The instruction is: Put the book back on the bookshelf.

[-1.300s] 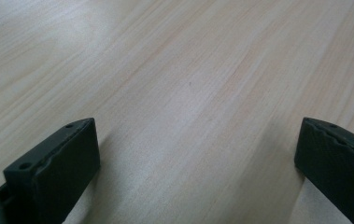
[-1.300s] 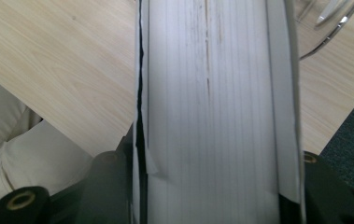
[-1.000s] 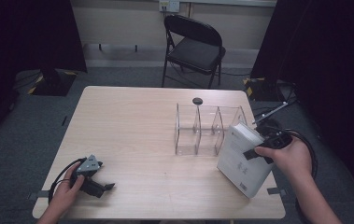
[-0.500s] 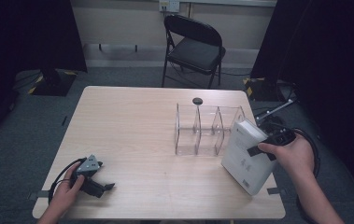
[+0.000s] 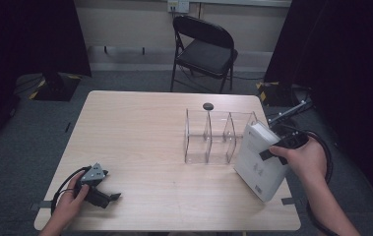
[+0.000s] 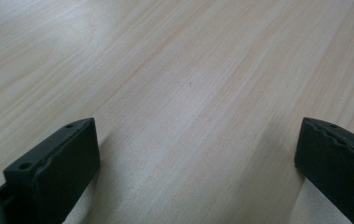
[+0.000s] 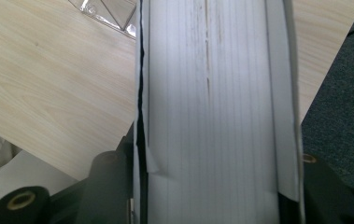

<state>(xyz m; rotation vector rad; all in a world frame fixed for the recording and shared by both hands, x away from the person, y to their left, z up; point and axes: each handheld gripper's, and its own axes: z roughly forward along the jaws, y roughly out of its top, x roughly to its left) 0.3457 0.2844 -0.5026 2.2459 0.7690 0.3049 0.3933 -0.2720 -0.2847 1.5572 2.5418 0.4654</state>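
A: Where is the white book [image 5: 258, 160] at this moment?

B: It stands tilted at the right edge of the table [image 5: 139, 128], toward the near right corner, with one lower corner close to the wood. The right gripper [image 5: 281, 147] pinches it; in the right gripper view the page block [image 7: 216, 107] sits squeezed between the two black jaws, covers on either side.

A: Is it touching the clear divider rack [image 5: 213, 135]?

B: Its top edge leans just beside the rack's rightmost compartment; whether they touch cannot be told from the high view. The rack itself stands right of the table's centre, its compartments holding nothing.

A: And the other hand?

B: The left gripper [image 5: 106, 196] lies low at the near left corner, held by the left hand [image 5: 68, 206], cable looping beside it. In the left gripper view its jaws are spread wide with bare wood between them.

A: Anything else on the table?

B: A small dark round object [image 5: 207, 106] near the far edge, behind the rack.
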